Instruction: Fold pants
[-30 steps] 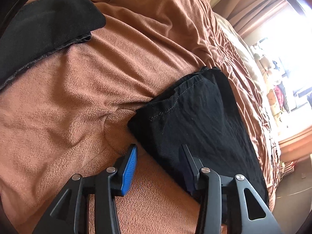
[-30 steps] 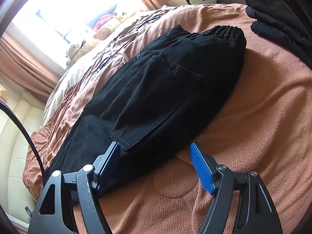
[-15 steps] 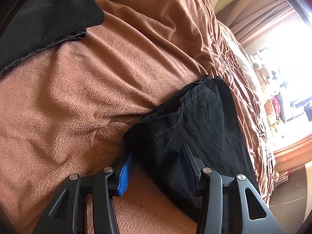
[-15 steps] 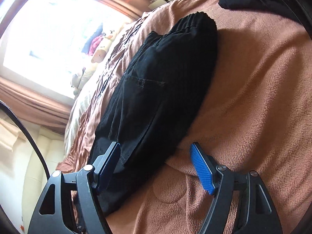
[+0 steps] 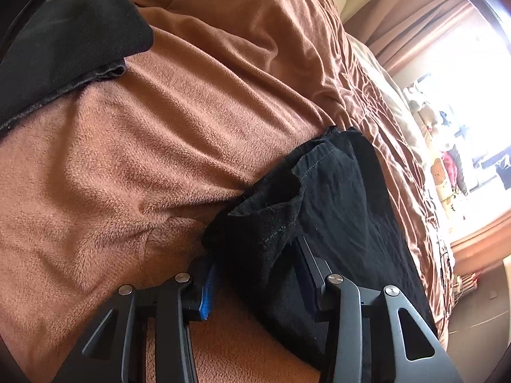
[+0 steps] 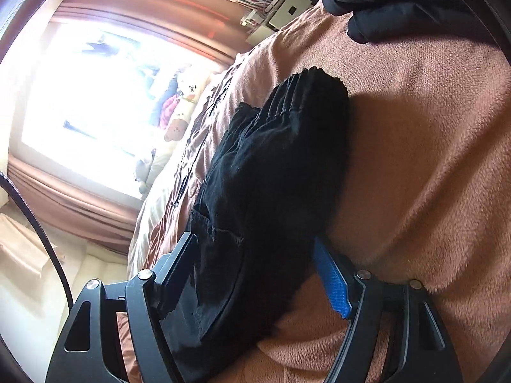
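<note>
Over at the far left of the left wrist view, a pile of dark clothes sits on the brown blanket that covers the bed, well apart from the action. Moving right, the left tool has its jaws spread wide, one blue-padded finger pressed down into the blanket under the near corner of the black pants, the other lying on top of the cloth, so the corner sits between them with no squeeze on it. The pants stretch away from that tool toward the bright window, long axis running up and right along the bed's edge, a stitched hem showing at the far end. Now the right wrist view: at the left, stuffed toys line the window and a curtain hangs below it. In the middle the pants lie folded lengthwise on the blanket, the gathered waistband pointing away toward the top of the frame. The right tool straddles the near end, jaws wide, fingers on either side of the cloth and not clamped. At the top right sits more dark clothing.
</note>
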Tool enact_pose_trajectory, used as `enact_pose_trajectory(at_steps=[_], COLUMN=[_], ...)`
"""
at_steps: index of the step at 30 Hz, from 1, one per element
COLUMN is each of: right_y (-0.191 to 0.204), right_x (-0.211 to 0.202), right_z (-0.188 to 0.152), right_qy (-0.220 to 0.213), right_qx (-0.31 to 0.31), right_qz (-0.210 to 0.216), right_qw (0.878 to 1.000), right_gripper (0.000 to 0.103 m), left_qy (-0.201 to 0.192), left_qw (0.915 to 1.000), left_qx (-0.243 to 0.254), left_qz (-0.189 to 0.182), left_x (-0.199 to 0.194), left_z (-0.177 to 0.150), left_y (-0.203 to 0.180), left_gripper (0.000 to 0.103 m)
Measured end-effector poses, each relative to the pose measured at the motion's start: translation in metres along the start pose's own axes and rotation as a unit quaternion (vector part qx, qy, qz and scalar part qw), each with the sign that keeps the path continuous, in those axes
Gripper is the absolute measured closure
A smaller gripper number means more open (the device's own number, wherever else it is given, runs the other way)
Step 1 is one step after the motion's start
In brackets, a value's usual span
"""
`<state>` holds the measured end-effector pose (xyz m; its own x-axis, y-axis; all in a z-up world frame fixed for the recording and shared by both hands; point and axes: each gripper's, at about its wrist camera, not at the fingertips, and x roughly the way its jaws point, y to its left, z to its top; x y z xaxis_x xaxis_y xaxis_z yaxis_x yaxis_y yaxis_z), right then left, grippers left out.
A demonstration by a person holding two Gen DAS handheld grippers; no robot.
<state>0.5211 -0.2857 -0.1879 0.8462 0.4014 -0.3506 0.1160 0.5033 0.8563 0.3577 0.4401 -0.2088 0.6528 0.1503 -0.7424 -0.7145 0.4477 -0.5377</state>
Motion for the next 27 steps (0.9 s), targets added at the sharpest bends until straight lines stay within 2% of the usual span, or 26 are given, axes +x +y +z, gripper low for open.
enact_pose_trajectory(at_steps=[4, 10, 13, 16, 18, 20, 25, 26, 27], right_y=[-0.004, -0.001, -0.003, -0.005, -0.003, 0.000, -0.012, -0.012, -0.012], right_x=[0.012, 0.019, 0.010, -0.003, -0.011, -0.019, -0.025, -0.024, -0.021], right_z=[0.007, 0.020, 0.022, 0.024, 0.024, 0.023, 0.012, 0.010, 0.006], right_qy=[0.004, 0.009, -0.003, -0.014, -0.012, -0.011, 0.009, 0.020, 0.030], right_qx=[0.004, 0.004, 0.015, 0.023, 0.017, 0.008, 0.025, 0.020, 0.010], right_qz=[-0.001, -0.026, -0.018, 0.032, 0.070, 0.086, 0.069, 0.056, 0.033], right_qw=[1.000, 1.000, 1.000, 0.999, 0.997, 0.996, 0.997, 0.998, 0.999], right_gripper=[0.031, 0.034, 0.034, 0.034, 0.034, 0.034, 0.034, 0.034, 0.038], left_qy=[-0.006, -0.008, -0.009, -0.010, -0.010, -0.011, -0.005, -0.004, -0.003], left_qw=[0.9999, 0.9999, 0.9998, 0.9998, 0.9998, 0.9997, 0.9995, 0.9995, 0.9994], left_qx=[-0.007, -0.011, -0.016, -0.017, -0.016, -0.021, -0.027, -0.027, -0.029], left_qz=[-0.007, 0.001, -0.001, -0.004, -0.005, -0.010, -0.017, -0.017, -0.018], left_x=[0.005, 0.013, 0.015, 0.015, 0.014, 0.013, 0.012, 0.012, 0.012], left_z=[0.007, 0.016, 0.019, 0.022, 0.022, 0.022, 0.019, 0.018, 0.016], left_y=[0.003, -0.001, -0.002, -0.004, -0.006, -0.006, -0.004, -0.004, -0.003], left_gripper=[0.064, 0.064, 0.064, 0.072, 0.075, 0.075, 0.076, 0.076, 0.076])
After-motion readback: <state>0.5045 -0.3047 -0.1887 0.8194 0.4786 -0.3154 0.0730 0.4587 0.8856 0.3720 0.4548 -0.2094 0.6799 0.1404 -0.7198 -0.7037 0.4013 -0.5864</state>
